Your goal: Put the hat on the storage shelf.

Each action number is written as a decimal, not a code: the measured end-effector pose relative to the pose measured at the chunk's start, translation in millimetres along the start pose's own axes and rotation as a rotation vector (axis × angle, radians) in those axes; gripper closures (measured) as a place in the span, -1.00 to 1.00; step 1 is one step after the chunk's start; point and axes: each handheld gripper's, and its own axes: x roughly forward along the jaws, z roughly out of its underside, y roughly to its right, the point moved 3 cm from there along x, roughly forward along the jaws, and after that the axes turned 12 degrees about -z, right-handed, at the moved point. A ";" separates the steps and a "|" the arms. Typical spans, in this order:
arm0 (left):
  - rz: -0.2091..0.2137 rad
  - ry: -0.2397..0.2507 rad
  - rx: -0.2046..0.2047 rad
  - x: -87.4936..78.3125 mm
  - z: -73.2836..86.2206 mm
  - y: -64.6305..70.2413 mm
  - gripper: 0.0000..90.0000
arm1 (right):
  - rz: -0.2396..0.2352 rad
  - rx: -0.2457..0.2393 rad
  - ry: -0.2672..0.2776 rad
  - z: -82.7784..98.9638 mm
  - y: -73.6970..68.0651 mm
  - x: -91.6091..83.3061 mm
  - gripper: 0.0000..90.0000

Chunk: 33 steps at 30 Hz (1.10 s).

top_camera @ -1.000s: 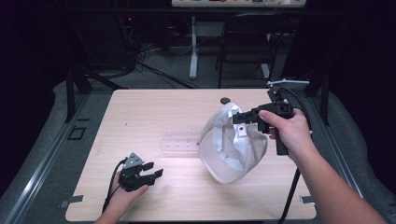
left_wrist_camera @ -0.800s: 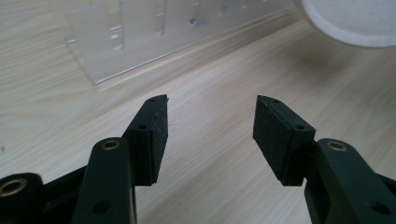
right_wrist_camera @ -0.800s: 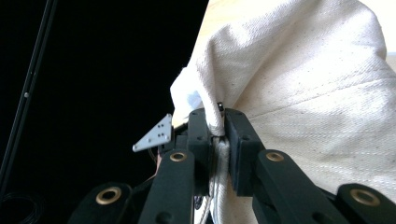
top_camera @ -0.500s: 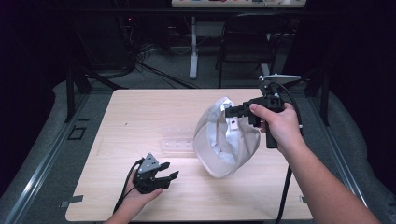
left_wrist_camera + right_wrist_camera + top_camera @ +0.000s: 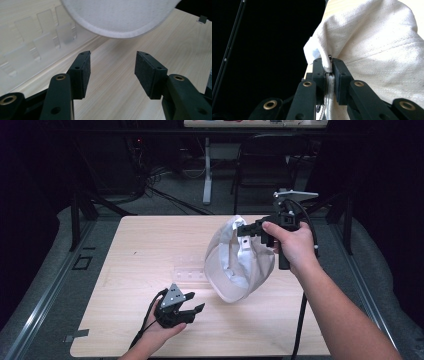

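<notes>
Above the bench (image 5: 130,245), the right tool (image 5: 248,231) pinches the white cap (image 5: 235,265) by its edge — so it hangs free. Lower down, the left tool (image 5: 189,302) has just been opening wider, nothing inside — probably ready to grab the cap's brim (image 5: 120,30).

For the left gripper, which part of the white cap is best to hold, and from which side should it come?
Probably the brim: the white cap hangs from the right gripper, shut on its back edge, so the stiff curved brim points down, just above the table. The left gripper is open and below it; it could come from the near side, one pad on each face of the brim.
</notes>
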 end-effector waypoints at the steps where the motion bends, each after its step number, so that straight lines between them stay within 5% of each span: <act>1: 0.000 0.001 0.007 0.9 -2.0 2.5 0.03 | 0.003 0.002 0.005 -1.4 -0.3 0.5 0.81; 13: 0.013 0.039 0.032 12.5 -19.6 17.5 0.03 | -0.001 0.027 0.045 -17.0 2.1 6.5 0.81; 18: 0.000 0.061 0.085 17.6 -26.0 26.0 -0.08 | -0.016 0.042 0.060 -21.6 6.2 8.1 0.81; 27: -0.075 0.071 0.129 30.7 -39.1 35.0 -0.11 | -0.043 0.075 0.092 -25.3 16.3 11.7 0.81; 33: -0.146 0.043 0.205 47.0 -49.3 46.4 -0.11 | -0.056 0.084 0.117 -28.0 15.1 11.9 0.81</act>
